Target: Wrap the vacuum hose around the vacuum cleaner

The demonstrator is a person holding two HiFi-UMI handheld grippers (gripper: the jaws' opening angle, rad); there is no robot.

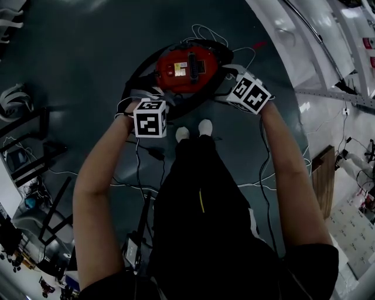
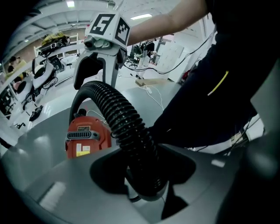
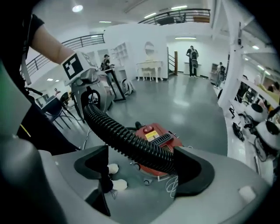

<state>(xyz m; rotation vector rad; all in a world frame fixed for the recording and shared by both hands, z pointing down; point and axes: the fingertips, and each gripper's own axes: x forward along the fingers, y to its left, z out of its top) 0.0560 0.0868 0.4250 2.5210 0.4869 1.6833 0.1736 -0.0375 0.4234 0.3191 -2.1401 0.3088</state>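
The hose [image 2: 124, 122] was gripped by the fingers of the left gripper [image 2: 142, 177]. The fingers of the right gripper [image 3: 144, 173] were open, with the hose lying loosely between them. It was probably best drawn snugly, without kinks, around the vacuum cleaner [image 1: 186, 69] on the floor [image 1: 70, 76].

left gripper [image 2: 144, 175]: jaws clamped on hose [image 2: 122, 113]; right gripper [image 3: 142, 169]: jaws wide apart; forearms [image 1: 96, 176]: stretched forward, angled down

head view dim, floor [image 1: 76, 64] dark; gripper views brighter, ceiling lights [image 3: 178, 7] near twelve o'clock, glints along vacuum hose [image 3: 131, 142], fisheye-bent edges, black corners.
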